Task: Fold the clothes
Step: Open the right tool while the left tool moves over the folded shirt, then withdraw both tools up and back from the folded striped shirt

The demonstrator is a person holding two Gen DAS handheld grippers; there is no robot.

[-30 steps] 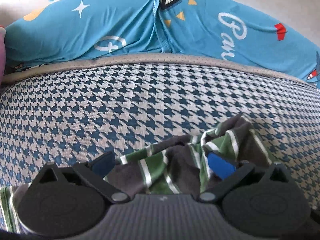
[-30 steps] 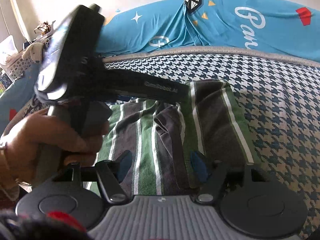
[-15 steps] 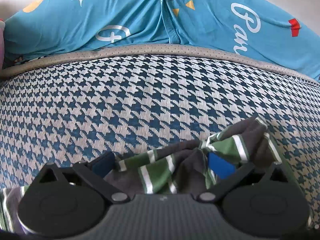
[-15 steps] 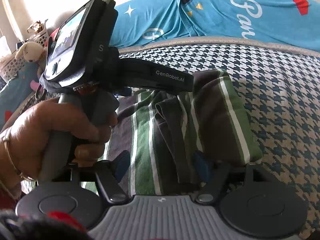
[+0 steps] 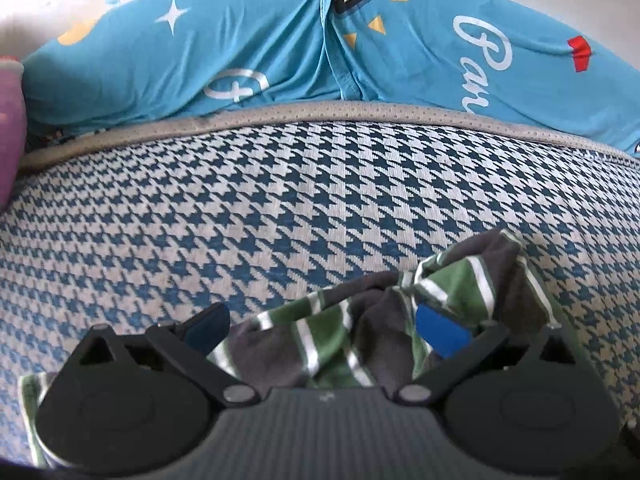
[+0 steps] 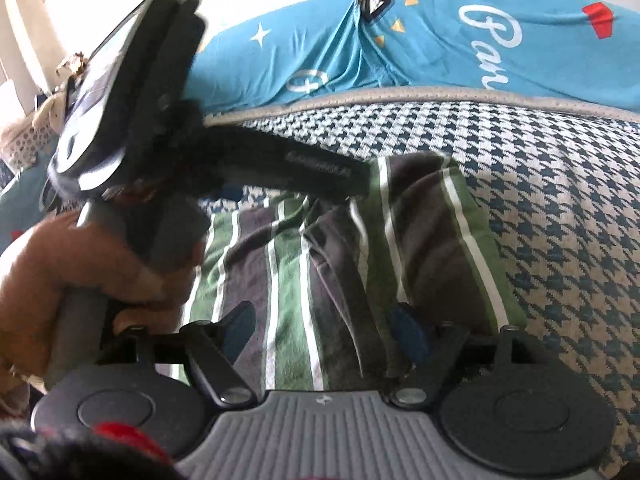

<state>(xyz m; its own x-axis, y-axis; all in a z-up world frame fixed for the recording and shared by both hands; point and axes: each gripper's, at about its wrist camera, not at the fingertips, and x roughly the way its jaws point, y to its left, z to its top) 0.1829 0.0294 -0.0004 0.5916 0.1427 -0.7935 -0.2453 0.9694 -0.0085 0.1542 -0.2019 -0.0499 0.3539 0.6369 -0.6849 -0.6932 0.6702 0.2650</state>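
A green, grey and white striped garment (image 6: 344, 248) lies partly folded on the houndstooth bed cover (image 6: 560, 184). My right gripper (image 6: 324, 330) hovers open just over its near edge, both blue pads apart above the stripes. In the left wrist view my left gripper (image 5: 324, 330) is open wide, with a bunched-up part of the striped garment (image 5: 360, 320) lying loosely between its fingers. The right wrist view shows a person's hand (image 6: 80, 264) holding the left gripper's handle, whose front reaches the garment's far edge.
A long blue printed pillow (image 5: 280, 52) lies across the back behind a grey piped seam (image 5: 320, 114). A purple object (image 5: 10, 136) shows at the far left. A white basket (image 6: 24, 136) stands off the bed at the left. Bare houndstooth cover (image 5: 240, 208) stretches ahead.
The left hand-held unit has lifted and tilted in the right wrist view, and the garment looks nearer. In the left wrist view the bunched cloth has stayed between the fingers.
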